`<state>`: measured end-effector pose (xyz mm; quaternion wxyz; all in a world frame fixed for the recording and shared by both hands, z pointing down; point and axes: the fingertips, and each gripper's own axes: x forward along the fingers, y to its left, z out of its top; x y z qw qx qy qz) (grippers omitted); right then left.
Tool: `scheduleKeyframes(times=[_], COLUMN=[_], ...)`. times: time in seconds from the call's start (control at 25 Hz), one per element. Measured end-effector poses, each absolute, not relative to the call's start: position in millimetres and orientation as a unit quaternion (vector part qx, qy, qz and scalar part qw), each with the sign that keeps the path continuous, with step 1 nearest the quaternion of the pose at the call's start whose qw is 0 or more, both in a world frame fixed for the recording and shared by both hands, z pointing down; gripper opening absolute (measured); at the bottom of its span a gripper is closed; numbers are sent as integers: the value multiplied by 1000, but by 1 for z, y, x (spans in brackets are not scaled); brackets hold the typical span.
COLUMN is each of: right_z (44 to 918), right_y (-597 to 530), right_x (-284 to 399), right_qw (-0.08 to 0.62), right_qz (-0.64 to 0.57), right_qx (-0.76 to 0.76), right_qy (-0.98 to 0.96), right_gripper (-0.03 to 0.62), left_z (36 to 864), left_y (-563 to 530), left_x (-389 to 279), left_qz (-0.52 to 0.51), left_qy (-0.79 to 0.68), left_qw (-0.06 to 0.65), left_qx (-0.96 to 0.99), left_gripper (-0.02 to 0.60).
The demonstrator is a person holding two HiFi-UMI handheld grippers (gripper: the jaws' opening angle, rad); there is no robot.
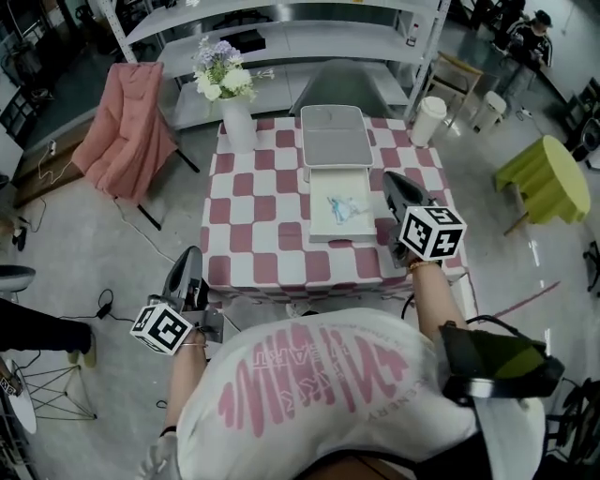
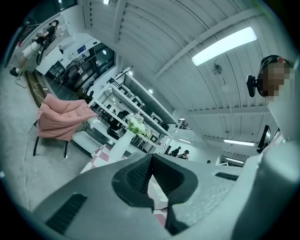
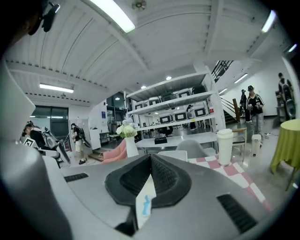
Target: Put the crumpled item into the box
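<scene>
Right claw (image 3: 150,157): jaws were closed pad to pad with nothing gripped. A sliver of white with a blue mark showed through the slit beneath the pads. It was held above the near right part of the tabletop (image 1: 253,234).

Left claw (image 2: 151,157): jaws were likewise closed and empty. It was held off the tabletop's near left corner, above the floor (image 1: 75,234).

Box (image 1: 317,236): white and open, just left of the right claw and well apart from the left claw. Its grey lid (image 1: 331,136) lay flat beyond the base.

Crumpled item (image 1: 345,208): a white sheet with blue marks, it lay inside the box, just left of the right claw and touching neither claw.

Tabletop: covered in a red-and-white checked cloth.

Vase of flowers (image 1: 236,117): white and upright, at the far corner, ahead and to the left of the right claw.

Lidded cup (image 1: 428,120): white and upright, at the other far corner, ahead of the right claw.

Room:
- The floor was grey and polished.
- A chair draped in pink cloth (image 1: 122,131) stood ahead and to the left of the left claw.
- A grey chair (image 1: 347,80) stood beyond the box.
- White shelving (image 1: 281,37) stood behind that chair.
- A small table under yellow-green cloth (image 1: 544,178) stood to the right of the right claw.
- Strip lights (image 3: 115,14) ran across a ribbed ceiling.
- People (image 3: 253,108) stood in the background.
</scene>
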<state>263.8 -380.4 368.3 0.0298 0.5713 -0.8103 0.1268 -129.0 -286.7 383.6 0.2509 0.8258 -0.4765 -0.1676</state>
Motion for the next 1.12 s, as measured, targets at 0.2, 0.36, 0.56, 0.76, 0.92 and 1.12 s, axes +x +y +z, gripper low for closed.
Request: scheduleKeyframes(times=[0.2,0.36,0.56,0.76,0.92,1.12], right_z=[360,370,390,409,420,434], right_y=[-343,-317,-288,-266,-249,-232], right_x=[291,306,317,322,318,321], right_qw=[-1,13,30,38,50,66], right_qz=[140,141,153,170,181,192], right_qx=[604,627,643,650,648,649], right_qy=[-785,-766,-749,-739,-738,-733], right_gripper=[6,6,6,6,6,6], left_z=[386,388,389,396,400,404], left_y=[-283,-280,-274,-261,-255,-242], left_x=[-112,-100,-81,-69,-64,-48], left_qz=[-159,-140,-130,-123,-122,-115], left_qy=[-457,-443,-420,-407,-406,-385], left_qw=[260,258,262,271,277,282], left_qx=[836,847,859,863,863,872], left_gripper=[8,8,8,8,8,8])
